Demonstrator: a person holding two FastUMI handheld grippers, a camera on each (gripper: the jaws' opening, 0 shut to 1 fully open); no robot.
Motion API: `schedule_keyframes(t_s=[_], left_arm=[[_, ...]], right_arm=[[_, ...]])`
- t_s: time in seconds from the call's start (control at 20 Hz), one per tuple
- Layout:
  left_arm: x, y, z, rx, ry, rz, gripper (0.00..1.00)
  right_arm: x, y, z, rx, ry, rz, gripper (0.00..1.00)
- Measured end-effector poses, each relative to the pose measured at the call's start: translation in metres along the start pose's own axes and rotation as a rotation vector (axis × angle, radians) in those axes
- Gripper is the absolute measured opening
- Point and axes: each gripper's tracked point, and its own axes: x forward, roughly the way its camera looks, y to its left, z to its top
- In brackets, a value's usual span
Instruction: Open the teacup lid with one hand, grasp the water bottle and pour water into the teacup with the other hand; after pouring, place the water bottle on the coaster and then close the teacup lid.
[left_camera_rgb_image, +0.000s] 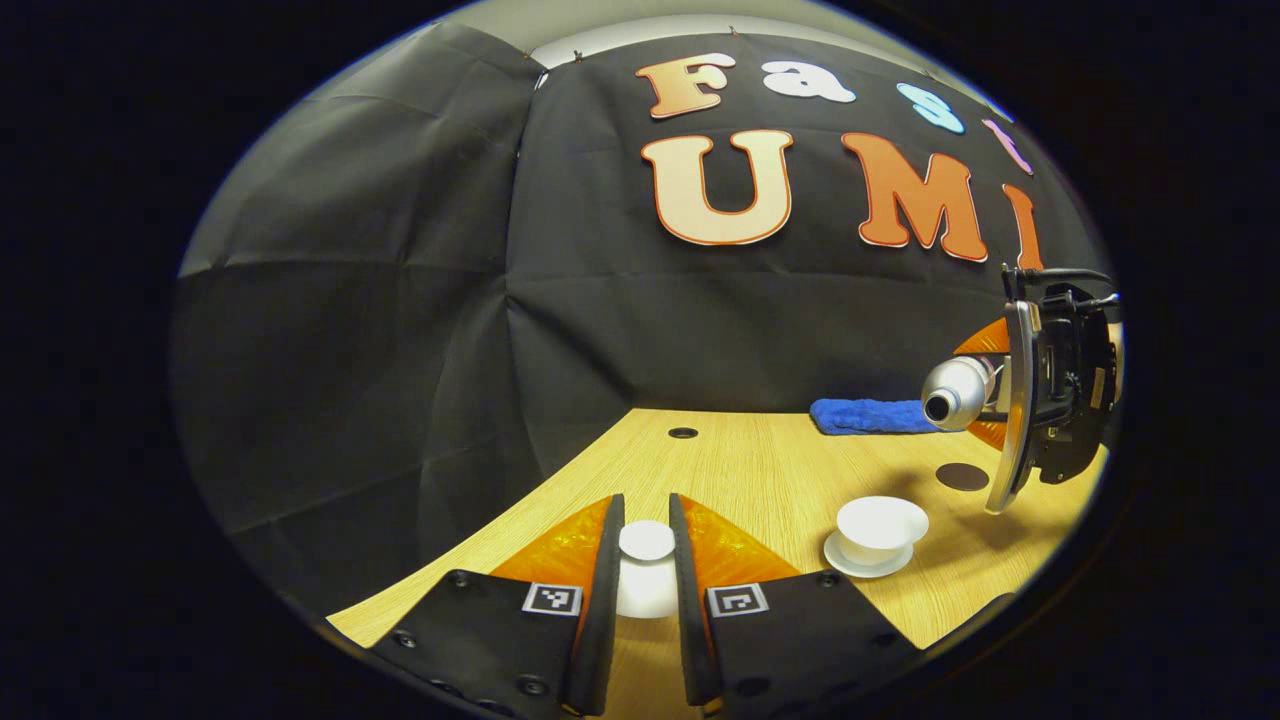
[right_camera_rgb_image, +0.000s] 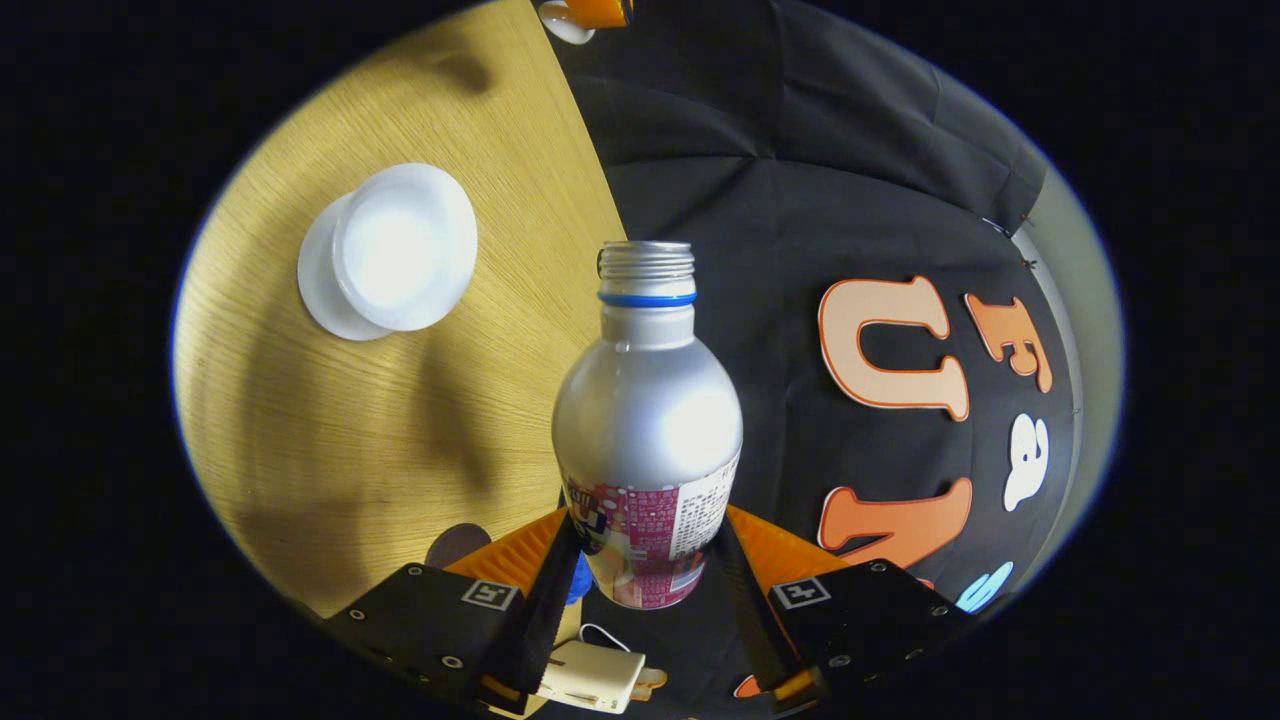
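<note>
Above the table (right_camera_rgb_image: 330, 420), right hand-held gripper (right_camera_rgb_image: 645, 560) clamps the tilted water bottle (right_camera_rgb_image: 648, 420); left hand-held gripper (left_camera_rgb_image: 645, 580) grips the lid (left_camera_rgb_image: 646, 542).

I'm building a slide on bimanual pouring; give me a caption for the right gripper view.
Right gripper holds the uncapped water bottle tipped sideways above the table, near the open teacup.

Water bottle label (right_camera_rgb_image: 650, 545): a printed panel with fine print and larger coloured characters. It is too small and too curved to read, and partly hidden by the fingers.
Left gripper (left_camera_rgb_image: 645, 508) markers (left_camera_rgb_image: 552, 598): one black-and-white square code pattern on each finger mount. They carry no letters or numbers.
Right gripper (right_camera_rgb_image: 648, 522) markers (right_camera_rgb_image: 490, 594): the same kind of square, one on each side.
Teacup lid (left_camera_rgb_image: 646, 541) and teacup (left_camera_rgb_image: 880, 525): plain white surfaces.
Legible text: none.
</note>
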Motion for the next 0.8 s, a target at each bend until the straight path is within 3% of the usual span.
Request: schedule_keyframes(t_s=[0.35, 0.8], left_arm=[[-0.001, 0.003, -0.002, 0.002, 0.002, 0.007, 0.32], [-0.002, 0.003, -0.003, 0.007, 0.005, 0.009, 0.31]], right_arm=[[0.006, -0.015, 0.002, -0.122, -0.016, -0.071, 0.77], [0.010, -0.029, 0.003, -0.195, -0.021, -0.145, 0.77]])
